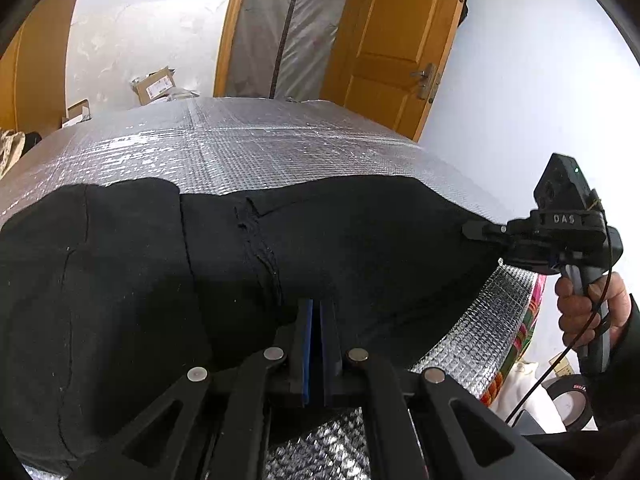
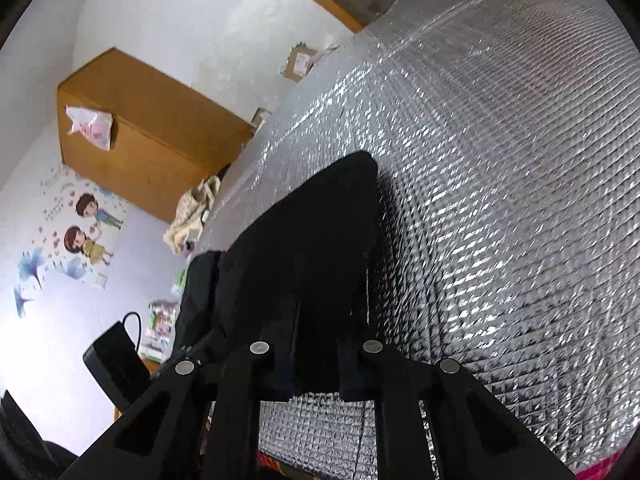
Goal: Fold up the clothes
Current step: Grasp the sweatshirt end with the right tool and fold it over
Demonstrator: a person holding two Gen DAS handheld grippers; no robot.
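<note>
Left wrist view: black garment [image 1: 140,280] runs off the left and lower left of the frame, its full outline not visible. Left gripper [image 1: 319,312] blue pads pressed together at the garment's near edge; whether cloth sits between them is hidden by dark fabric. Right gripper [image 1: 474,231] at right of frame: tip buried against the cloth, jaw gap unreadable. Hand [image 1: 588,304] on its handle cut by the right edge. Tape roll [image 1: 570,402] at lower right partly covered by a sleeve.

Right wrist view: right gripper [image 2: 316,360] fingers black on black cloth [image 2: 304,248], pad edges indistinct. Label on small box [image 2: 300,62] at top centre too small to read.
</note>
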